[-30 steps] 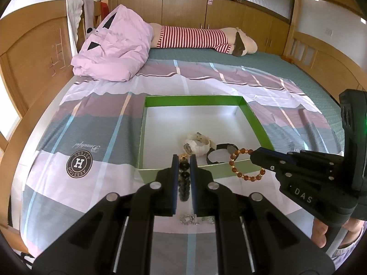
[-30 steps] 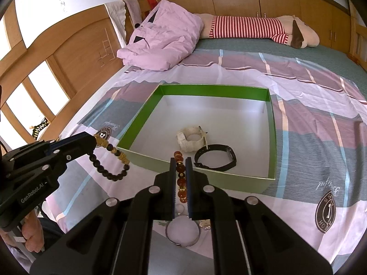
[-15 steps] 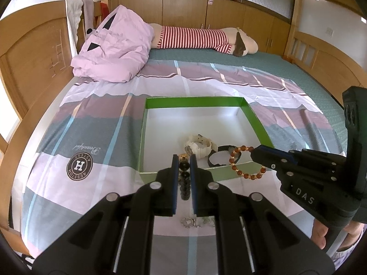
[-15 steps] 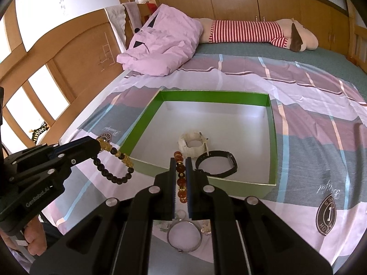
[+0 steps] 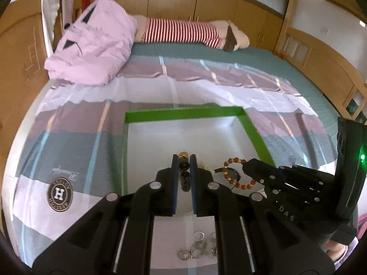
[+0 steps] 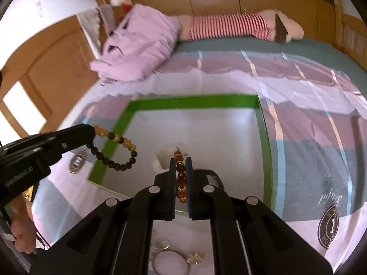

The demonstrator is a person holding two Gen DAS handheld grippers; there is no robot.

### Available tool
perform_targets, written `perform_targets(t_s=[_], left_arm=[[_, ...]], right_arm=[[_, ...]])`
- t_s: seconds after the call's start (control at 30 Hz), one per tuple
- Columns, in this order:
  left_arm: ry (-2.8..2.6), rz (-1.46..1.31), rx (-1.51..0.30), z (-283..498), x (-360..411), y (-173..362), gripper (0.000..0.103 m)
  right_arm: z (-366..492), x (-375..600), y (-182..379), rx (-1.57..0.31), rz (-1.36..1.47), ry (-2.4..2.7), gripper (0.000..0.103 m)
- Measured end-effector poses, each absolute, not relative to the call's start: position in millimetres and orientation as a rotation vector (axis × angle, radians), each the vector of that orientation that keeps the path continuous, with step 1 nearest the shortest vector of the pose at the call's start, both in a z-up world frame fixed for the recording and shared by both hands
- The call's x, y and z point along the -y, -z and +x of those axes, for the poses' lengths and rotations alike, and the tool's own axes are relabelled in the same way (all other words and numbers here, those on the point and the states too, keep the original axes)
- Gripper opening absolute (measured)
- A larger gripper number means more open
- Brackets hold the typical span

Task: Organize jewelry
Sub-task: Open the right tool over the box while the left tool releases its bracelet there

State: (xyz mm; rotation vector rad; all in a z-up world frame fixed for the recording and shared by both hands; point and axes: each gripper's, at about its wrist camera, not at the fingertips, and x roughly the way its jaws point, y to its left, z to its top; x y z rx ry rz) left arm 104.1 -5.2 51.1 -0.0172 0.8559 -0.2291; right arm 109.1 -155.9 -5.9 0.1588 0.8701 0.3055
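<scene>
Jaws of the left gripper (image 5: 184, 160) are clamped on a dark bead bracelet (image 6: 114, 151); the right gripper (image 6: 179, 162) pinches an amber bead bracelet (image 5: 236, 174), both held over the green box (image 6: 195, 103) toward six o'clock.

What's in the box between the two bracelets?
In the left wrist view, the white watch and black band lie between the dark bracelet and amber bracelet.

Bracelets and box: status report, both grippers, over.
Left gripper shut on dark bead bracelet. Right gripper shut on amber bead bracelet. Both over green box. Nothing blocking; rings loose on bedspread.
</scene>
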Motion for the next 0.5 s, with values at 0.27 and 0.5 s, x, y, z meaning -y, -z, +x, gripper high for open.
perform_targets(t_s=[0.27,0.5], left_arm=[[0.2,0.006,-0.864,103,5,-41,0.027],[0.257,0.083,-0.914,51,11,-46,0.027]], right_arm=[[100,168,-3,-0.857,0.214,-0.296,0.049],[61,158,-4,-0.968,0.109,-0.413,0.045]])
